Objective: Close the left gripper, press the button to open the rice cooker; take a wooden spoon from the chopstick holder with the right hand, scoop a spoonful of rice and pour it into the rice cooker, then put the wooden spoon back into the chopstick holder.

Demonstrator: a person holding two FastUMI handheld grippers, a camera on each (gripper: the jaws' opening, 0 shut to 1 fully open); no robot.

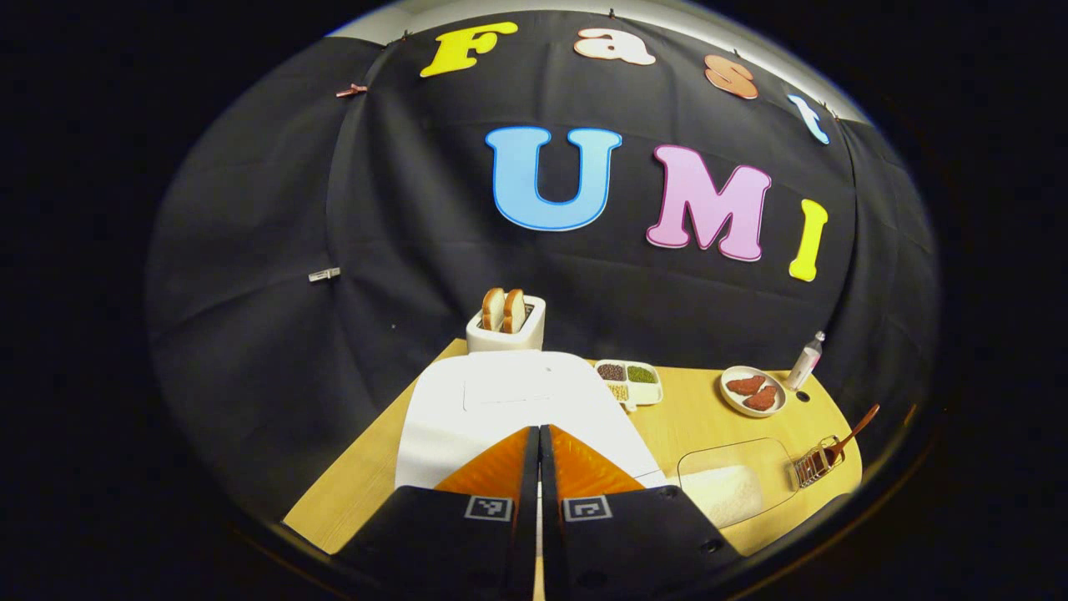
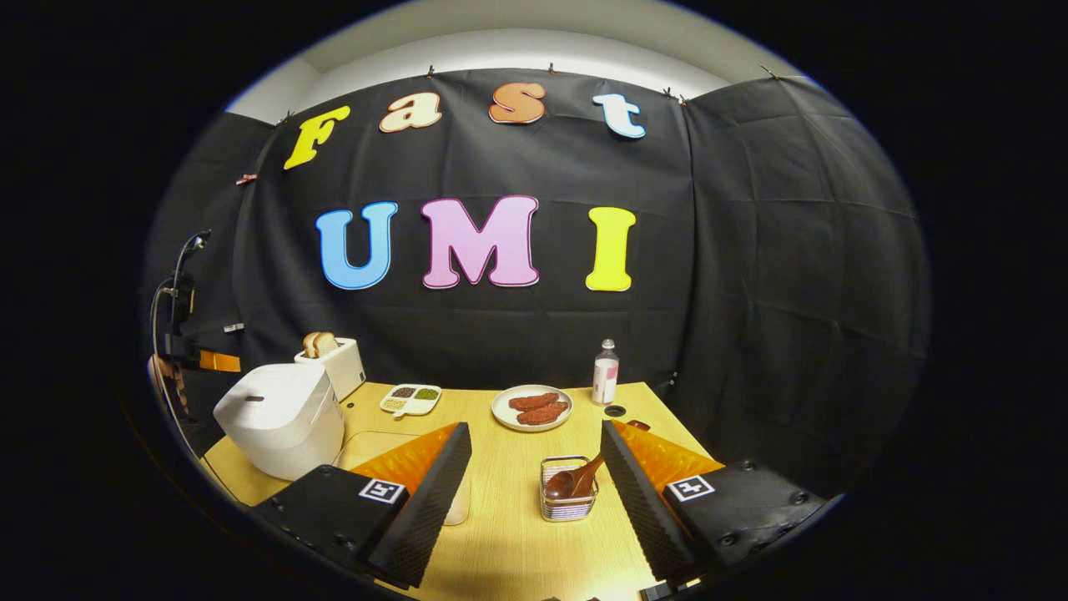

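Over a wooden table [image 2: 517, 534] in the booth, the left gripper [image 1: 538, 451] hangs with its two fingers clenched flat together on nothing, poised above the near edge of the white rice cooker [image 1: 509, 401], whose lid is still down. In the right gripper view the cooker [image 2: 279, 417] stands at the far left of the table, and the other gripper shows faintly behind it.

The right gripper [image 2: 534, 476] waits with its fingers spread wide apart and empty, framing the wire chopstick holder [image 2: 567, 499] near the front, where the wooden spoon [image 2: 576, 482] leans, bowl down and handle slanting up to the right. The clear tray of rice [image 1: 726, 488] lies between cooker and holder.

The step in hand looks to be the button press. The button itself cannot be made out, being probably hidden under the fingers at the cooker's front. To do it well, the closed tips should come straight down on the latch and not skid across the smooth lid, pushing firmly enough to release it without shoving the cooker back toward the toaster [image 1: 506, 327] just behind. The gripper should then draw clear so the lid can swing up.
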